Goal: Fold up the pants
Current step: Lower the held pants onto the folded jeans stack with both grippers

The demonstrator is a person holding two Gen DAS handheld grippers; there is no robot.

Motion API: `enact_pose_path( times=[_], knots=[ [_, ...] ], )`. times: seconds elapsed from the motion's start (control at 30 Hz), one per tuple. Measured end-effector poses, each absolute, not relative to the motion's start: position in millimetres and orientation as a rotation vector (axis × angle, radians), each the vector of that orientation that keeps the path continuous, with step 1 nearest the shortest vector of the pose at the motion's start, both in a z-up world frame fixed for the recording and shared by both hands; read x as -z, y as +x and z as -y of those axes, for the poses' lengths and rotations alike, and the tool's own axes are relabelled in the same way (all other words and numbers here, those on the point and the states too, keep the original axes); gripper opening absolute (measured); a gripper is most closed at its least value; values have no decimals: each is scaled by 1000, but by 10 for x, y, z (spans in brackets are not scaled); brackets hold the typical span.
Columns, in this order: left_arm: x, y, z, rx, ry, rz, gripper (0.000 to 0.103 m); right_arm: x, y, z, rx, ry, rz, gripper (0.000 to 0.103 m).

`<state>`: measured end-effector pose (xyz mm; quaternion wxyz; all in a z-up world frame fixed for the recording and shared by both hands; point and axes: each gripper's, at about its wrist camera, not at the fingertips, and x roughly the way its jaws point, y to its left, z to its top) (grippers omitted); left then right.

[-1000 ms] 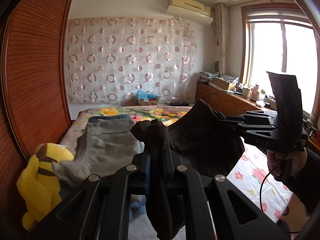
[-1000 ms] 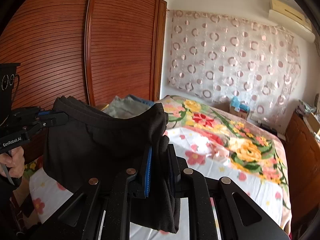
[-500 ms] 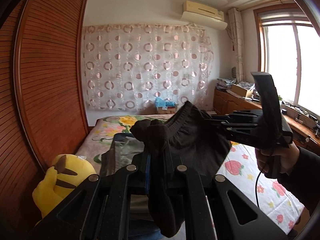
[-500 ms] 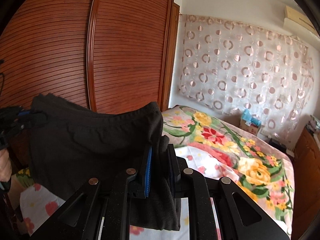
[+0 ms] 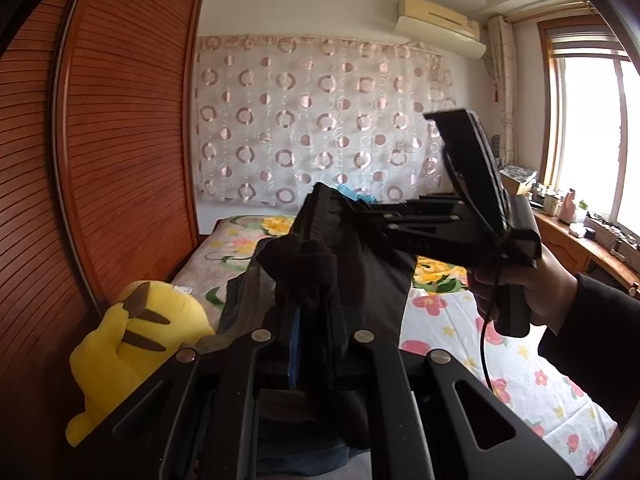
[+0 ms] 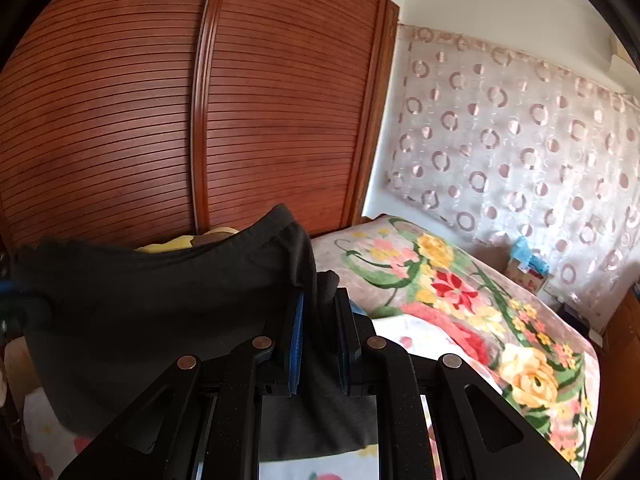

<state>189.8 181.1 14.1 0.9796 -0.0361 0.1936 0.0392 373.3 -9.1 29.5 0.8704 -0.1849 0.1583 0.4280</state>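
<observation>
Dark black pants (image 5: 360, 264) hang in the air above the bed, held by the waistband between both grippers. My left gripper (image 5: 316, 316) is shut on one bunched waistband corner. My right gripper (image 6: 320, 320) is shut on the other corner; in the left wrist view the right gripper (image 5: 340, 212) shows at centre right, held by a hand. In the right wrist view the pants (image 6: 160, 300) stretch leftward to the left gripper at the frame edge. The legs hang down out of sight.
A floral bedspread (image 6: 460, 300) covers the bed. A yellow plush toy (image 5: 132, 344) and a pile of grey and blue clothes (image 5: 244, 300) lie by the wooden wardrobe (image 6: 160, 120). A wooden counter (image 5: 580, 240) with items runs under the window.
Both grippers have lifted the pants higher and swung left toward the wardrobe. The grip on the waistband is unchanged.
</observation>
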Motion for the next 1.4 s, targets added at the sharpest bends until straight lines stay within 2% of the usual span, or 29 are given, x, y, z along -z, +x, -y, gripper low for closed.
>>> enact_pose_path(
  times=[0.3,0.57,1.07,1.4],
  knots=[
    [-9,1867,-1896,-151,-117,-408,10,-264,3838,-77,-923,-387,-328,15],
    [102,1891,-1908,-178,-125,-447,11,-248,3838,101,-891,-289,-344,28],
    [170,1895,-1953,-196,-117,-494,12,137,4205,434,-906,-238,-492,28],
    [110,1810,-1928,-208,-110,-509,15,75,3999,396,-885,-231,-435,28]
  ],
)
